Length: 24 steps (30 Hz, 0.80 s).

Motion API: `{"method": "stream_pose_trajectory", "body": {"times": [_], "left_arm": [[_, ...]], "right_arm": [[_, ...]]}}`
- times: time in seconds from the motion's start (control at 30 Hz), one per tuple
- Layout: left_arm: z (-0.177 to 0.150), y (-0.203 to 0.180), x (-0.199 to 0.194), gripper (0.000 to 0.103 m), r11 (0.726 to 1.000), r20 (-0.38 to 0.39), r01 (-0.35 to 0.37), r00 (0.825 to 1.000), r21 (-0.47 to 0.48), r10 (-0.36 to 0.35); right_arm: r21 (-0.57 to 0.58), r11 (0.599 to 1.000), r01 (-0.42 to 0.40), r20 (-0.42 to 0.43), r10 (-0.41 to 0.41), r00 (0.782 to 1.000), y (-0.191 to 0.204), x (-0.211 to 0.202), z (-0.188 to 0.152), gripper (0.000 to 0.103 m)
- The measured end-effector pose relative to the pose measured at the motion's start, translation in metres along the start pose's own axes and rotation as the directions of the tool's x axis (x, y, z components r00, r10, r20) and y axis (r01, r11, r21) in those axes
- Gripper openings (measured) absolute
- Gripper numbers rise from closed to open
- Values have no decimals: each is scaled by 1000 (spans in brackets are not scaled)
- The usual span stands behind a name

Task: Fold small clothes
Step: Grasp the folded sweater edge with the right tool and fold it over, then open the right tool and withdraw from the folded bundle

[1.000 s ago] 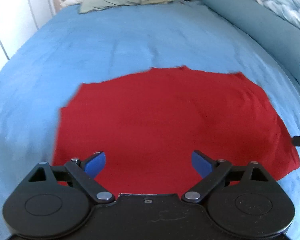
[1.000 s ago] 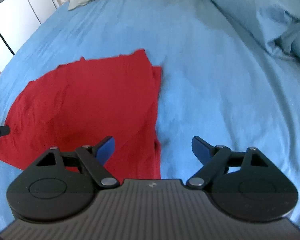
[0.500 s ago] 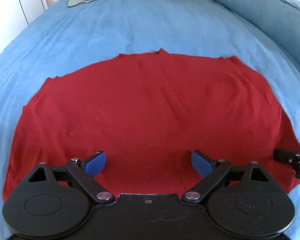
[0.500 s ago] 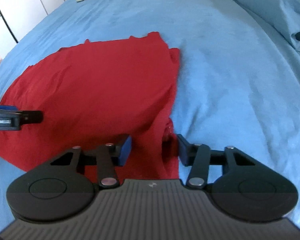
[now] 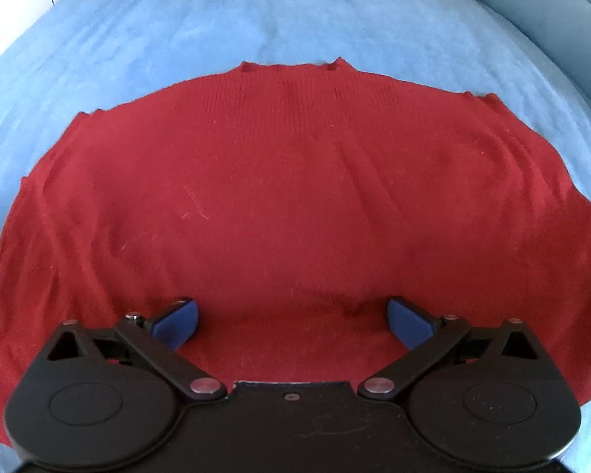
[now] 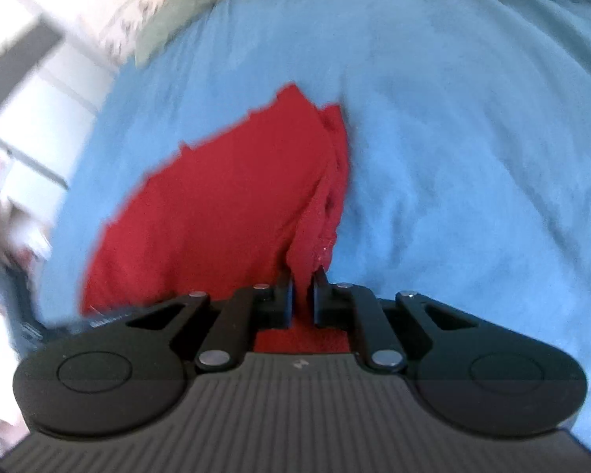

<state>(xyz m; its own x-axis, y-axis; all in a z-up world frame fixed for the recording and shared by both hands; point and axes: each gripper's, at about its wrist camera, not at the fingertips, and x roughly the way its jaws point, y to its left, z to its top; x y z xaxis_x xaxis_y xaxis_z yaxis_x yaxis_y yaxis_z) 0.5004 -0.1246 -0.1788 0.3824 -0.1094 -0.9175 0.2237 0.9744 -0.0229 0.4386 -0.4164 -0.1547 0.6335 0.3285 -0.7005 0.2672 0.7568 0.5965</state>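
A red knit garment [image 5: 287, 197] lies spread flat on the blue bedsheet [image 5: 256, 19]. My left gripper [image 5: 291, 321] is open, low over the garment's near edge, its blue pads [image 5: 175, 321] wide apart above the cloth. In the right wrist view my right gripper [image 6: 303, 295] is shut on the right edge of the red garment [image 6: 216, 216], which is pulled up into a ridge from the jaws. That view is blurred.
A grey-blue bolster [image 5: 532, 8] lies along the right side of the bed. A green pillow [image 6: 177, 23] and patterned fabric lie at the head. White cupboard doors [image 6: 31, 90] stand on the left. Blue sheet [image 6: 472, 157] stretches right of the garment.
My right gripper closed on the garment's right edge and lifted it, tilting the view. My left gripper moved forward and lower over the near edge, staying open.
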Motion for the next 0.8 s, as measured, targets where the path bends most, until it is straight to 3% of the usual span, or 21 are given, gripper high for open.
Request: {"method": "stream_pose_trajectory", "body": {"times": [0.1,0.23,0.4,0.5,0.63,0.7,0.77,0.8], "left_arm": [[4,18,-16,99,999,-3,42,999,-30,-42],[-1,60,-49,99,999,50,16,999,-29,-15],[-27,131,-81,99,1000,83,-5,997,-21,7],[-57,163,-87,99,1000,98,-22,995,3,22],[-96,191,-82,99,1000,84,-8,996,-4,9],[-110,198,-81,99,999,77,27,997,-21,-25],[-119,201,-83,99,998,84,60,995,-25,-58],[-121,201,-84,99,997,89,69,994,-22,-67]], "right_arm": [[10,998,-67,32,66,997,33,-13,13,23],[-92,982,-162,33,166,986,112,-14,22,23],[-329,904,-273,-100,254,962,242,30,-12,23],[-485,821,-301,-234,210,949,308,88,-62,23],[-601,771,-210,-330,0,944,337,177,-130,23],[-612,771,-178,-330,-44,943,337,195,-148,26],[-617,765,-185,-314,-23,949,339,189,-149,35],[-613,763,-207,-324,-3,946,341,185,-147,53]]}}
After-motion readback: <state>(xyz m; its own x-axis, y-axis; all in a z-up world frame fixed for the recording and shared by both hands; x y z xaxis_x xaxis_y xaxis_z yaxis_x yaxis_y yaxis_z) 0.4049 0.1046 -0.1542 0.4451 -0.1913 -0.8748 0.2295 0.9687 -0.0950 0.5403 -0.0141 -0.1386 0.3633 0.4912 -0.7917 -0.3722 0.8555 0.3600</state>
